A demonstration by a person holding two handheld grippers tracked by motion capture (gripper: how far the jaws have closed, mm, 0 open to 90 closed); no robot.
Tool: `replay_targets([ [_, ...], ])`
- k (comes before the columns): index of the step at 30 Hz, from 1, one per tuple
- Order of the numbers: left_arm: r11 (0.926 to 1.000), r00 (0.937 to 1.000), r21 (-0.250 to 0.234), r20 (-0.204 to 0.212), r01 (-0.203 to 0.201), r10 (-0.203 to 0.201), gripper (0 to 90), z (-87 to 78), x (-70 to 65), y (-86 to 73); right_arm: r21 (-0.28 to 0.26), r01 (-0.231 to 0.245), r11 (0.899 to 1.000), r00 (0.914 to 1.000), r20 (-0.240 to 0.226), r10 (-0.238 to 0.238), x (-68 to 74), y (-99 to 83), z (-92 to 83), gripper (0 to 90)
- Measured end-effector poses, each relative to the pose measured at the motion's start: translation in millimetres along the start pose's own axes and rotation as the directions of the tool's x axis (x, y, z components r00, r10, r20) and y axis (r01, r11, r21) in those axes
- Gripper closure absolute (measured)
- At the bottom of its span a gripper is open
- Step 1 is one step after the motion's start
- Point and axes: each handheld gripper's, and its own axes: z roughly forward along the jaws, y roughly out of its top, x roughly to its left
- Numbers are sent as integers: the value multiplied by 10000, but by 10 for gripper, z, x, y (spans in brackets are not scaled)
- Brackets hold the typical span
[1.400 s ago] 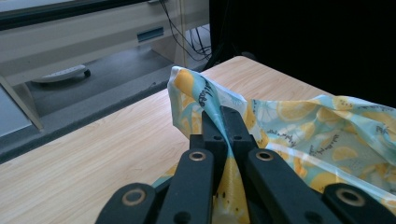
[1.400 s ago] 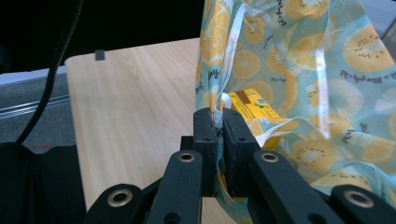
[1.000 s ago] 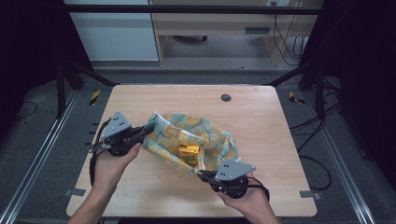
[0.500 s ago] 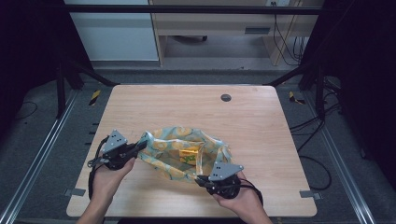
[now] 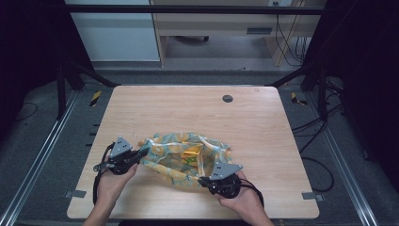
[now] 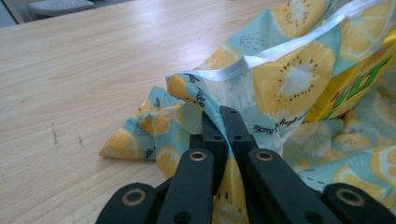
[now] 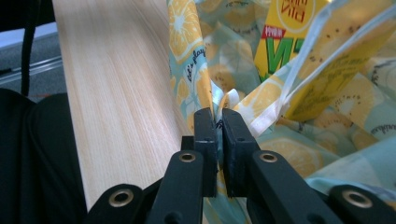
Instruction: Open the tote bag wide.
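Observation:
A cloth bag (image 5: 175, 165) printed with lemons and kiwis lies slumped on the near middle of the wooden table (image 5: 188, 113). A yellow drink carton (image 5: 191, 153) lies inside it. My left gripper (image 5: 142, 154) is shut on the bag's left rim; in the left gripper view the jaws pinch the bag's cloth (image 6: 275, 79) beside the carton (image 6: 357, 81). My right gripper (image 5: 203, 181) is shut on the near right rim, and its jaws have just closed a little further on it. The right gripper view shows the white-edged hem (image 7: 229, 100) between the pads and the carton (image 7: 285, 32) beyond.
A small dark round plug (image 5: 227, 98) sits in the table's far part. Both hands rest low near the front edge (image 5: 188, 217). Metal rails (image 5: 35, 165) run along the floor on either side, and cables (image 5: 320, 160) lie at the right.
Both hands have come down and toward the near edge with the bag. The bag, held up and spread before, has slumped onto the table.

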Motion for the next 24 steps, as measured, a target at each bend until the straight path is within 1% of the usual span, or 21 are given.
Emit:
replay_targets([
  [1, 10000, 10000, 30, 20, 1, -1, 900, 14, -4, -16, 154, 2, 9999, 10000, 61, -3, -11, -19, 20, 866],
  [3, 9999, 10000, 99, 33, -33, 33, 900, 30, -21, -28, 214, -5, 9998, 9999, 110, 3, -16, -26, 25, 869],
  [4, 9997, 9998, 170, -5, -180, 180, 900, 37, -32, -30, 267, -34, 9996, 9999, 133, 31, -21, -38, 35, 870],
  [5, 9992, 9995, 254, -48, -304, 306, 900, 47, -46, -35, 430, -110, 9990, 9999, 105, 106, -27, -67, 52, 871],
  [6, 9981, 9991, 459, -72, -411, 415, 900, 76, -66, -57, 555, -126, 9984, 9999, 105, 121, -30, -82, 60, 871],
  [9, 9954, 9983, 775, -106, -560, 570, 900, 129, -76, -97, 850, -268, 9960, 9995, 190, 253, -30, -118, 94, 870],
  [10, 9954, 9983, 775, -106, -560, 570, 900, 129, -76, -97, 865, -281, 9959, 9995, 198, 265, -26, -122, 98, 867],
  [12, 9950, 9985, 849, -106, -523, 534, 900, 148, -68, -114, 803, -186, 9966, 9997, 147, 174, -9, -113, 89, 839],
  [13, 9952, 9987, 852, -129, -488, 500, 900, 154, -66, -123, 803, -186, 9966, 9997, 147, 174, -9, -113, 89, 839],
  [14, 9951, 9988, 874, -121, -455, 467, 900, 156, -61, -131, 735, -216, 9971, 9996, 210, 201, 2, -104, 74, 816],
  [17, 9960, 9993, 827, -94, -342, 351, 900, 140, -38, -141, 293, -247, 9993, 9990, 390, 235, 8, -56, -26, 772],
  [18, 9960, 9993, 827, -94, -342, 351, 900, 140, -38, -141, 293, -247, 9993, 9990, 390, 235, 8, -56, -26, 772],
  [19, 9962, 9992, 802, -162, -352, 366, 900, 130, -20, -146, 92, -259, 9996, 9985, 490, 254, 8, -28, -85, 742],
  [20, 9962, 9992, 802, -162, -352, 366, 900, 130, -20, -146, 92, -259, 9996, 9985, 490, 254, 8, -28, -85, 742],
  [21, 9960, 9991, 816, -191, -357, 374, 900, 123, -8, -148, -92, -328, 9994, 9978, 568, 333, 9, -1, -143, 701],
  [22, 9961, 9989, 807, -250, -368, 389, 900, 112, 17, -158, -199, -335, 9992, 9975, 621, 347, 9, 18, -177, 676],
  [24, 9964, 9990, 780, -268, -327, 349, 900, 108, 27, -164, -352, -416, 9985, 9966, 694, 439, 13, 47, -231, 628],
])
